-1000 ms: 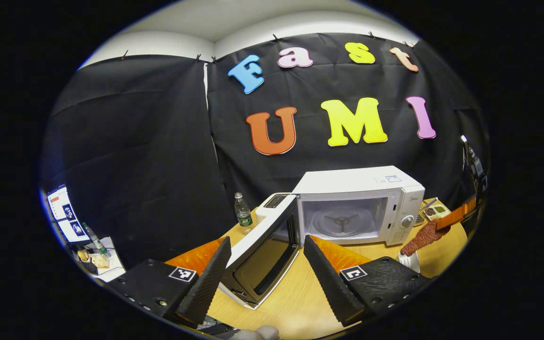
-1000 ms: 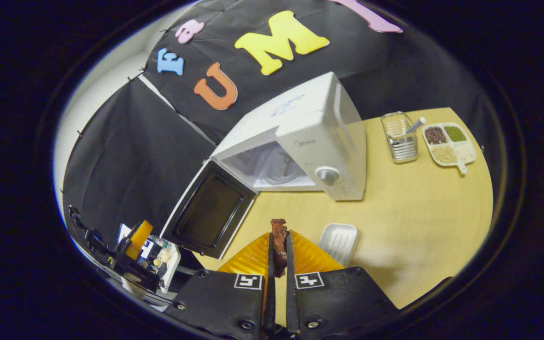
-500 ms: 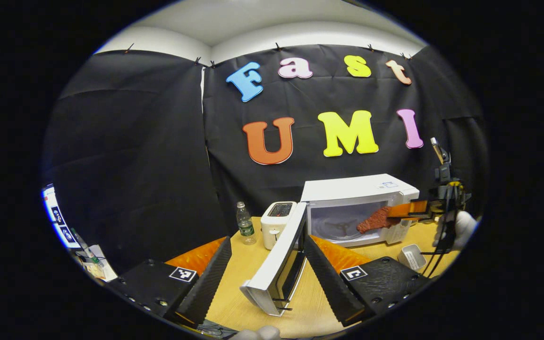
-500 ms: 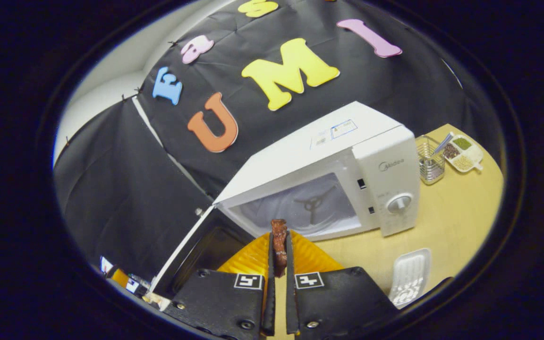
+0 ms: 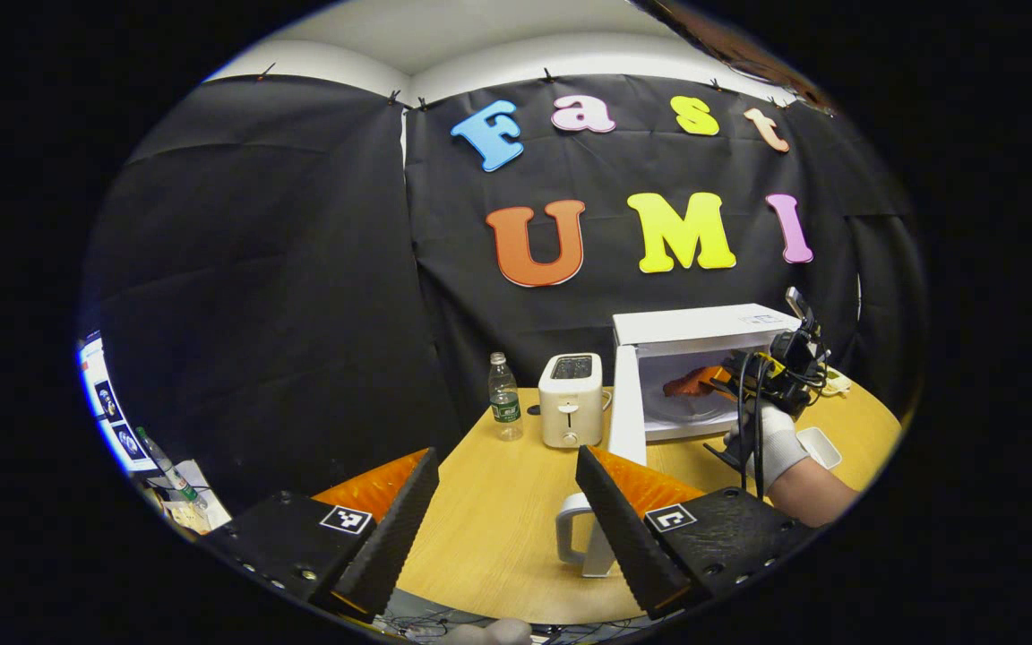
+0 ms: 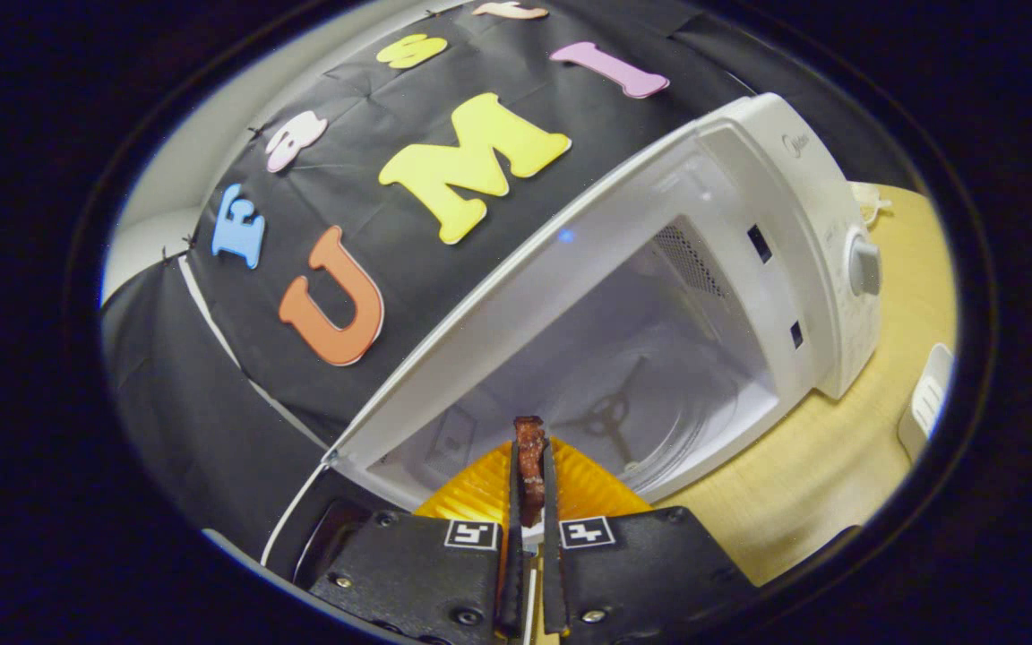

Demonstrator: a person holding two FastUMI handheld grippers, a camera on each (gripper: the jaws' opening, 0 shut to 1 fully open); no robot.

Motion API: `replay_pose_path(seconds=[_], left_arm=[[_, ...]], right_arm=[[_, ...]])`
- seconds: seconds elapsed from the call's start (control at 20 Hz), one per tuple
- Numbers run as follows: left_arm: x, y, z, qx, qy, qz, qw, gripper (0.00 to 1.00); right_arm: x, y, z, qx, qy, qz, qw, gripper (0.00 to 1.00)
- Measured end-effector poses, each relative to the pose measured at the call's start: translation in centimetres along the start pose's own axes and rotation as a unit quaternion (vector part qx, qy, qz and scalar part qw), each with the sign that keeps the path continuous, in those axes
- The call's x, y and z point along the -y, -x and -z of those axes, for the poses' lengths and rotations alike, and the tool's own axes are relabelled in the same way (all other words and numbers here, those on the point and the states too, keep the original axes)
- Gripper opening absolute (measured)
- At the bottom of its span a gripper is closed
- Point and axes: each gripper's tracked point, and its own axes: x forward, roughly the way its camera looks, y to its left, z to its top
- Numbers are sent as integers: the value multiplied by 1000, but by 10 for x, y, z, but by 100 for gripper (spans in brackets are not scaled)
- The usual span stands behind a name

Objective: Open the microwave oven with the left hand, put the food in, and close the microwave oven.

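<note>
A Midea logo is seen on the microwave [image 6: 776, 233], door [image 5: 628, 417] swung wide. The food [image 6: 529, 466] is pinched in the right gripper [image 6: 529, 488] at the cavity mouth. The left gripper [image 5: 507, 497] is spread wide, nothing held, over bare table [image 5: 489, 528]

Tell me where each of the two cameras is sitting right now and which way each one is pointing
Left gripper view: rides the open left gripper, held back from the table, facing the toaster, the bottle and the open microwave; its two fingers show, also the right gripper and a gloved hand.
Right gripper view: rides the right gripper at the microwave's mouth, tilted, looking into the cavity; its fingers clamp the food.
Shared: microwave, food, table, right gripper.
</note>
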Motion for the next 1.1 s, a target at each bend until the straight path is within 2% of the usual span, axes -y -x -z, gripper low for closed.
replay_pose_path(seconds=[0.15, 0.25, 0.35, 0.5, 0.55, 0.6, 0.7, 0.75, 0.85, 0.9, 1.0, 1.05, 1.1], left_arm=[[-13, -4, 8, 4, -3, -10, 1000, 95], [-19, -8, 12, 3, 0, -16, 1000, 95], [-19, -9, 13, 5, -5, -20, 1000, 95], [-21, -11, 11, 13, -8, -23, 1000, 95], [-22, -13, 12, 11, -9, -25, 1000, 95], [-23, -15, 16, 9, -7, -25, 1000, 95], [-22, -17, 15, 7, 4, -27, 1000, 95], [-21, -19, 15, 6, 6, -26, 1000, 95], [-20, -23, 14, 6, 3, -26, 1000, 95], [-18, -26, 15, 6, 3, -25, 1000, 95], [-15, -27, 15, 10, 2, -25, 1000, 95], [-16, -27, 16, 9, 1, -26, 1000, 95], [-15, -27, 16, 8, 1, -26, 1000, 95]], right_arm=[[20, -25, 4, 21, -17, 32, 999, 12], [40, -34, 18, 15, -25, 59, 998, 12], [41, -40, 12, 35, -31, 57, 997, 12], [38, -48, 12, 45, 31, 60, 997, 14], [40, -49, 12, 45, 51, 67, 995, 6], [40, -50, 12, 47, 69, 70, 994, 19], [38, -49, 9, 53, 109, 73, 990, 22], [39, -48, 7, 57, 129, 78, 987, 13], [39, -46, 1, 71, 163, 83, 981, 26], [39, -46, -2, 73, 173, 83, 979, 41], [36, -45, -1, 71, 186, 74, 977, 57], [35, -43, -3, 72, 192, 72, 976, 69], [34, -40, -5, 73, 202, 70, 974, 72]])
